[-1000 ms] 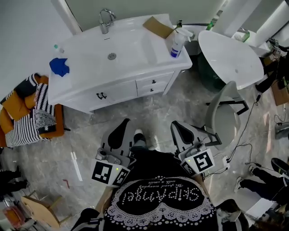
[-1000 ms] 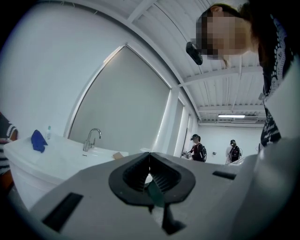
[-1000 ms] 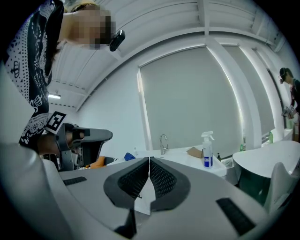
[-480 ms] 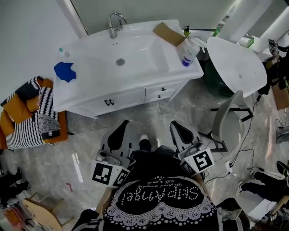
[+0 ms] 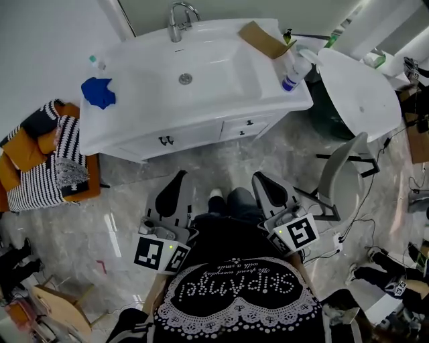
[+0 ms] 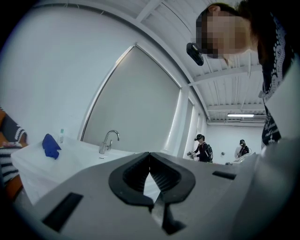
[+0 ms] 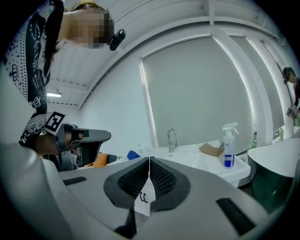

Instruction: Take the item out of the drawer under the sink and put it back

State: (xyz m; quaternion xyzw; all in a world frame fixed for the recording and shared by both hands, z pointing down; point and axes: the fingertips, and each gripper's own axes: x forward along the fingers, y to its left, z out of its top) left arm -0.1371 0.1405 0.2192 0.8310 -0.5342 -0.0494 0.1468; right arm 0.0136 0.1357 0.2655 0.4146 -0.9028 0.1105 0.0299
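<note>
Striped cushions [image 5: 43, 164]: piled on an orange seat, 9 o'clock of the vanity [image 5: 127, 124], in the head view.
Blue cloth [image 5: 98, 92]: crumpled on the counter's left end, 9 o'clock of the basin [image 5: 201, 63]; also seen in the left gripper view [image 6: 49, 145].
Small bottle [image 5: 96, 63]: upright, just beside the cloth at its 12 o'clock.
Left gripper [image 5: 177, 182]: held low in front of the torso, pointing toward the vanity at 12 o'clock. In its own view [image 6: 149, 157] the jaws are closed tip to tip with nothing between them.
Wide drawer front [image 5: 181, 136]: under the basin, closed flush, dark handle left of centre.
Item: not in sight; no drawer open, so cannot tell which one holds it.
Faucet [image 5: 179, 17]: chrome, at 12 o'clock of the basin.
Narrow drawer front [image 5: 251, 126]: 3 o'clock of the wide one, closed.
Right gripper [image 5: 265, 187]: level with the left one, well apart from the vanity, pointing at 12 o'clock. In its own view [image 7: 149, 161] the jaws are pressed together and empty.
Cardboard piece [image 5: 265, 39]: flat on the counter's far right corner.
Spray bottle [image 5: 293, 70]: at 5 o'clock of the cardboard, near the counter's right edge.
Round white table [image 5: 362, 94]: 3 o'clock of the vanity, just beside it.
Grey chair [image 5: 338, 177]: 6 o'clock of the table.
</note>
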